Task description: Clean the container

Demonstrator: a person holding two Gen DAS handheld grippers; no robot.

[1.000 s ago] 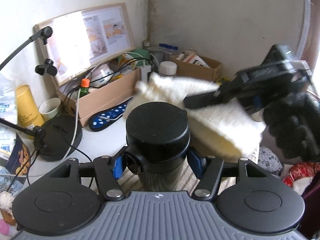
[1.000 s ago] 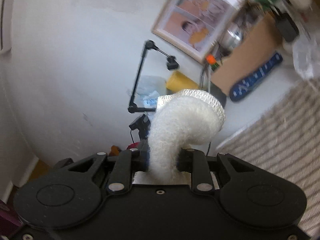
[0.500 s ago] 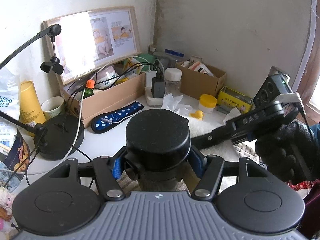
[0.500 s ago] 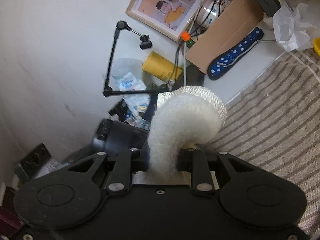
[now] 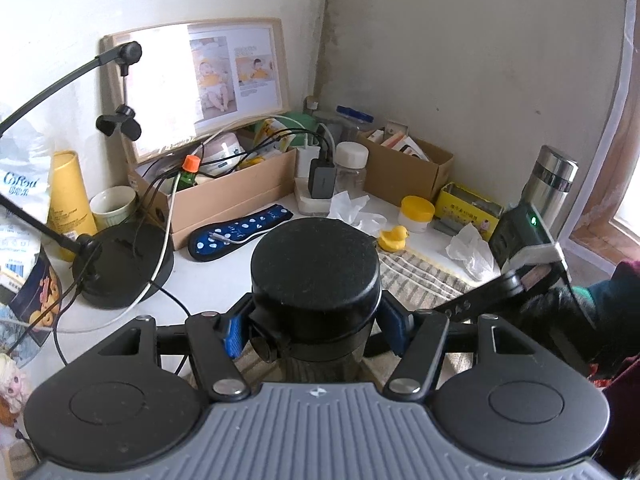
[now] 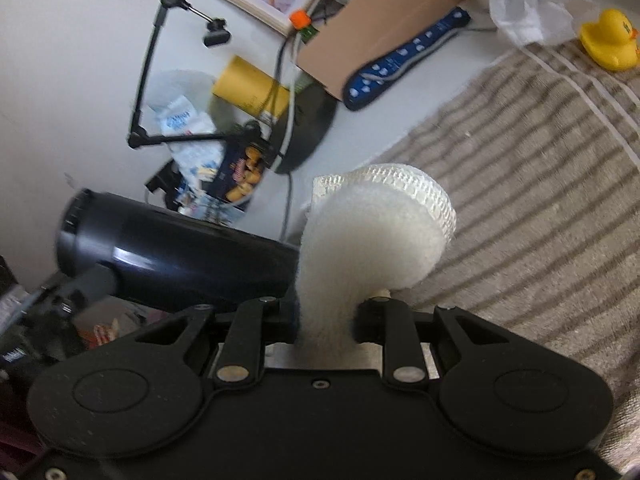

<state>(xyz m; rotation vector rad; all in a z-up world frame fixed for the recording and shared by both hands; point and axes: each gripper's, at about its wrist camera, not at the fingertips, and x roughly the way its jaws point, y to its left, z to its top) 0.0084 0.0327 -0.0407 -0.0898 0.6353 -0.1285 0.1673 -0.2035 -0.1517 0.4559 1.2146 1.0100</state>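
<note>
Black, lidded container, centre of the left-wrist view, sits clamped in the left tool. The right tool pinches a white sponge, which lies beside the container's wall at centre frame; contact is unclear. Wiping appears barely begun; lid still on.

My left tool has matt black plastic arms and blue pads around a glossy dark container with a matt lid. My right tool pinches a fuzzy white sponge, mesh-edged. Coarse striped cloth covers the smooth white bench.
</note>
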